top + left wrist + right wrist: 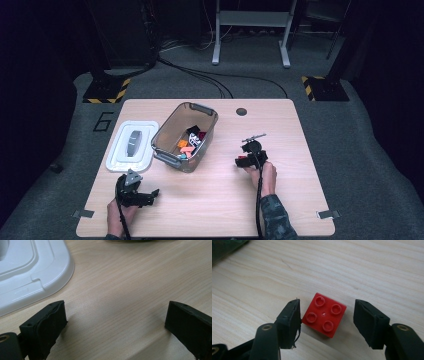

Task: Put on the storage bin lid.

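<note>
Right claw (247,159) low over the table (300,200), right of centre in the high view, with the hand (265,175) behind it and the camouflage-sleeved forearm (274,217) entering from the bottom edge. Tilted forward and down toward the wood. In the right gripper view, right claw (325,315) set about a red four-stud brick (324,314) lying flat, studs up, at the middle of the frame. Left jaw touching or just beside one corner of the brick; right jaw apart from it, a strip of bare wood between. Roughly half open, not yet clamped on the brick.

Left claw (147,195) at the lower left of the high view, near the table's near edge, hand (120,212) gripping its body from below, grey three-cornered plate on top. Pointed rightward across the table, held level. In the left gripper view, left claw (115,320) spread wide over bare wood, nothing between the jaws, white lid (30,272) at the upper left.

Lid (131,145) flat at the left in the high view, just beside the open grey bin (170,135) holding a small heap of coloured pieces (190,142).
</note>
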`<state>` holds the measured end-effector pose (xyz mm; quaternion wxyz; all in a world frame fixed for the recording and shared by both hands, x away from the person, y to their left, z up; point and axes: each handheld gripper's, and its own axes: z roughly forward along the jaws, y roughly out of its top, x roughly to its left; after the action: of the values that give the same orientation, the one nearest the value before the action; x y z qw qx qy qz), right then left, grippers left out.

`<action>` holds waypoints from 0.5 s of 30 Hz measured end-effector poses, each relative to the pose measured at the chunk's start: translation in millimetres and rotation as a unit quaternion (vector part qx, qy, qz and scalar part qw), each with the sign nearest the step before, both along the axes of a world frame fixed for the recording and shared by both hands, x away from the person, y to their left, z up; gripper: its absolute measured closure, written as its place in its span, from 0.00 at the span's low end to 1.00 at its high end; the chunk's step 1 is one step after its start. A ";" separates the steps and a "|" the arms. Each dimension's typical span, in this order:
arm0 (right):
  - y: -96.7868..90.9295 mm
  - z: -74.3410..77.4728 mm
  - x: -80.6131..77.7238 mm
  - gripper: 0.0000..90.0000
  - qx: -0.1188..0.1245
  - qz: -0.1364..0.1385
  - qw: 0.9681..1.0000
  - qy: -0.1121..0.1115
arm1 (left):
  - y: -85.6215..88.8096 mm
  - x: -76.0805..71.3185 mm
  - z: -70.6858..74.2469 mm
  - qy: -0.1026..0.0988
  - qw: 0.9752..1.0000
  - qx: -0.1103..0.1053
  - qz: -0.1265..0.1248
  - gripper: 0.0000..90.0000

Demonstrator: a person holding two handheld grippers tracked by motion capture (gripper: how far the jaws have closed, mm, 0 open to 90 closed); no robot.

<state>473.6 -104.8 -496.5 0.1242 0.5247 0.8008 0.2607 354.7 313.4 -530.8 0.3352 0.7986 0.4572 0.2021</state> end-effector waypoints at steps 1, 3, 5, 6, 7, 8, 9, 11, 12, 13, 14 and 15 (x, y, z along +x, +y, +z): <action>1.3 -1.1 0.1 0.48 -0.005 0.000 1.000 0.000 | 0.0 -0.1 0.1 0.000 1.000 0.001 0.000 0.04; 2.9 -3.5 0.1 0.53 -0.007 0.001 1.000 0.000 | 0.0 -0.1 0.1 0.001 1.000 0.000 0.000 0.04; 3.2 -4.1 -1.1 0.63 -0.008 0.000 1.000 -0.008 | 0.1 -0.1 0.2 0.000 1.000 0.001 0.000 0.04; 3.1 -3.9 -1.3 0.64 -0.009 0.000 1.000 -0.010 | -0.1 -0.2 0.1 -0.001 1.000 0.001 0.000 0.04; 3.2 -4.0 -1.6 0.64 -0.011 0.000 1.000 -0.011 | -0.1 -0.3 0.1 -0.001 1.000 0.001 0.000 0.04; 3.3 -3.5 -2.0 0.65 -0.014 0.002 1.000 -0.011 | 0.5 -0.3 1.0 0.005 1.000 0.002 -0.004 0.04; 3.3 -3.5 -2.0 0.65 -0.014 0.002 1.000 -0.011 | -0.1 -0.3 0.1 -0.001 1.000 0.001 0.000 0.04; 1.9 -2.7 -2.7 0.65 -0.011 0.006 1.000 -0.012 | 0.0 -0.2 0.2 0.000 1.000 0.001 0.000 0.04; 1.0 -2.2 -3.0 0.65 -0.008 0.007 1.000 -0.013 | 0.0 -0.2 0.2 0.000 1.000 0.001 0.000 0.04; -0.1 -1.0 -3.1 0.65 -0.005 0.009 1.000 -0.012 | 0.0 -0.2 0.2 0.000 1.000 0.001 0.000 0.04; -1.9 2.1 -2.7 0.65 -0.002 0.011 1.000 -0.012 | 0.0 -0.2 0.2 0.000 1.000 0.001 0.000 0.04; -1.9 2.1 -2.7 0.65 -0.002 0.011 1.000 -0.012 | 0.1 -0.2 0.2 0.000 1.000 0.001 0.000 0.04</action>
<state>470.9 -106.7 -494.4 0.1323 0.5127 0.8052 0.2671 354.5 313.5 -530.6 0.3346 0.7990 0.4569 0.2022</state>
